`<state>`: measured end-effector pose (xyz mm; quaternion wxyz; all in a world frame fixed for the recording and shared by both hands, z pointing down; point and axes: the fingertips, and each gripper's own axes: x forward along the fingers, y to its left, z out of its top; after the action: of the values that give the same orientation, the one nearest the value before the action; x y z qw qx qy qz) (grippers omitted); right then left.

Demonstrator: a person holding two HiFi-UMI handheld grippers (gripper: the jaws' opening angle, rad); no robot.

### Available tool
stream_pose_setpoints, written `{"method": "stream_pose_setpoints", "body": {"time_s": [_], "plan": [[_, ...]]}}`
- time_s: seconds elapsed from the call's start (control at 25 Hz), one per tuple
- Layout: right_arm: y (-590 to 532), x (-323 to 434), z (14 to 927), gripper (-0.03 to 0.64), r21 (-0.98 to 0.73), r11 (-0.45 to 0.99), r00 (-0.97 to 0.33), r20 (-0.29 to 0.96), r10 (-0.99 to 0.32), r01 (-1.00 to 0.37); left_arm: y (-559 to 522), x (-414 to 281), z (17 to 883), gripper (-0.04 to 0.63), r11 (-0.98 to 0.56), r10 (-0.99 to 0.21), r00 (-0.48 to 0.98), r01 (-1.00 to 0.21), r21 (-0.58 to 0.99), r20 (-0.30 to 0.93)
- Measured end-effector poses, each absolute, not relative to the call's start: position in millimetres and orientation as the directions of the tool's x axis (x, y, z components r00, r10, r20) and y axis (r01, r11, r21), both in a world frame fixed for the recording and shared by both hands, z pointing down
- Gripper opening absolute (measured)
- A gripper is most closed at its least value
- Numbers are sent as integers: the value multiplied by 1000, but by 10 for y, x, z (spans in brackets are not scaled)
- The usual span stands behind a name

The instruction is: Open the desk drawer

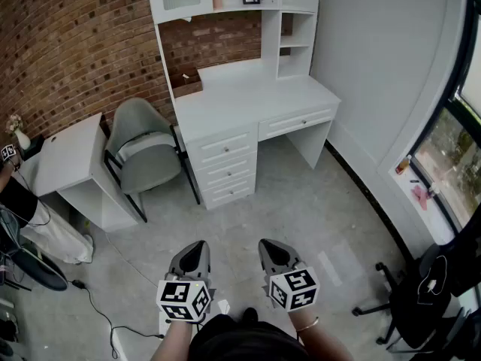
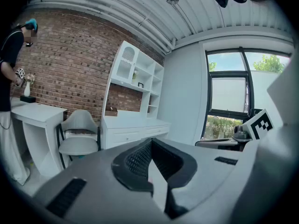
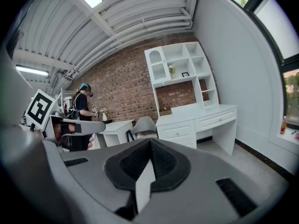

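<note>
The left hand-held gripper (image 1: 197, 253) and right hand-held gripper (image 1: 268, 250) are clenched, empty, well apart from the drawer (image 1: 294, 121) of the white table (image 1: 248, 96). Arriving clenched (jaws need opening first) could merely shove its front.

I see the white desk (image 1: 248, 100) well ahead of me, its wide drawer (image 1: 297, 122) and the three stacked drawers (image 1: 227, 173) beside it all shut.
</note>
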<state>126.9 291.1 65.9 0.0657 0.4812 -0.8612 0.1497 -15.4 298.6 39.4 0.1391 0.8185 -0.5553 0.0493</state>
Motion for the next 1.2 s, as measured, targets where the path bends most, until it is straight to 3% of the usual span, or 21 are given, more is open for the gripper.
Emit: {"method": "stream_pose_setpoints", "body": {"time_s": [0.64, 1.2], "plan": [[2496, 1386, 724, 5, -220, 460, -505, 243, -828, -860, 2683, -359, 539, 9, -290, -905, 327, -942, 166, 272], [895, 877, 1190, 5, -248, 414, -478, 325, -816, -876, 990, -863, 984, 9, -317, -872, 372, -924, 213, 319]]}}
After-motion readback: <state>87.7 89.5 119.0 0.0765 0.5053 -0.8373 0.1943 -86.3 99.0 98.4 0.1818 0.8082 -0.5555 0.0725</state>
